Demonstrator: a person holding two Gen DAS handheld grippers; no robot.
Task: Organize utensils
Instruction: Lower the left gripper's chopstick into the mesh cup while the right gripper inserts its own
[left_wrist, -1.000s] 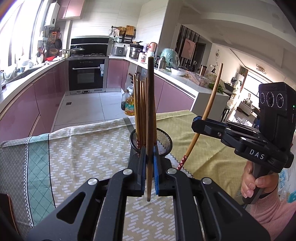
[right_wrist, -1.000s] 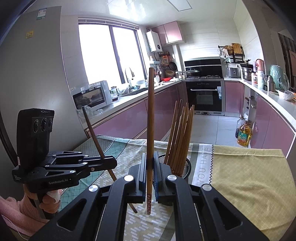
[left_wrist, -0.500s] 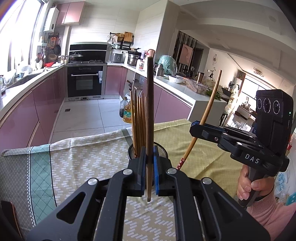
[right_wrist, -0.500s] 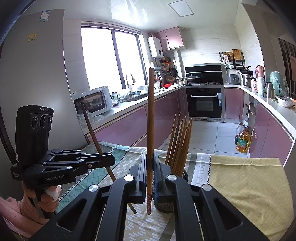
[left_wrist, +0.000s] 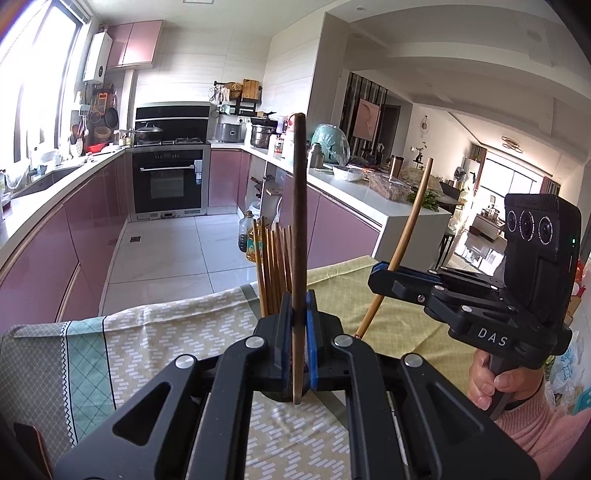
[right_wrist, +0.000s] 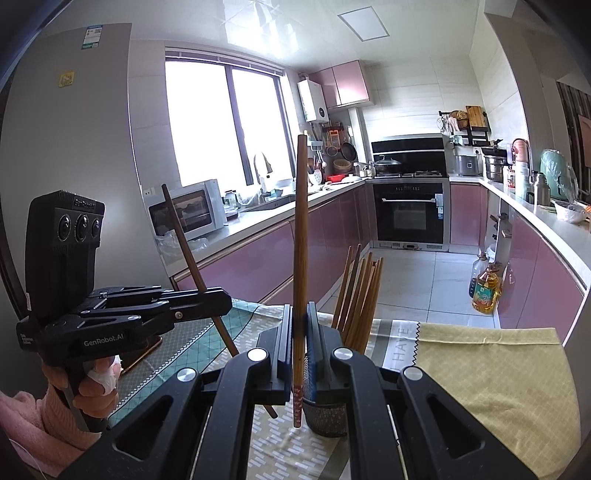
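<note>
Left gripper (left_wrist: 298, 339): jaws clamped tight on one dark brown chopstick (left_wrist: 298, 229), held roughly upright; the lower tip pokes out just below the blue pads, the top end stands high above them. Seen from the right wrist, the same chopstick leans away through the left jaws, tip over the cloth.

Right gripper (right_wrist: 300, 343): jaws likewise closed hard on a second chopstick (right_wrist: 300, 236), near vertical. Its lower end has a reddish patterned band and hangs just below the pads, right beside the holder. From the left wrist this stick looks lighter and leans to the right.

Mesh holder (right_wrist: 327, 417): dark round cup on the table, just ahead of both grippers, mostly hidden behind the jaws. A bundle of chopsticks (right_wrist: 360, 295) stands in it, fanned slightly. Both held sticks are outside the cup, above the table.

Readable text:
- "DAS" on the right gripper body, in the left wrist view.
- "GenRobot.AI" on the left gripper body and on top of its camera block; a small white label at its rear is too small to read.
- "HAVE" printed on the tablecloth (right_wrist: 491, 369) band, rotated sideways.
- Fridge (right_wrist: 74, 122) has a green-and-white label at the top and a yellow sticker; neither is legible.

A hand (left_wrist: 495, 380) in a pink sleeve grips each handle. An oil bottle (right_wrist: 487, 290) sits on the floor by the pink cabinets.
</note>
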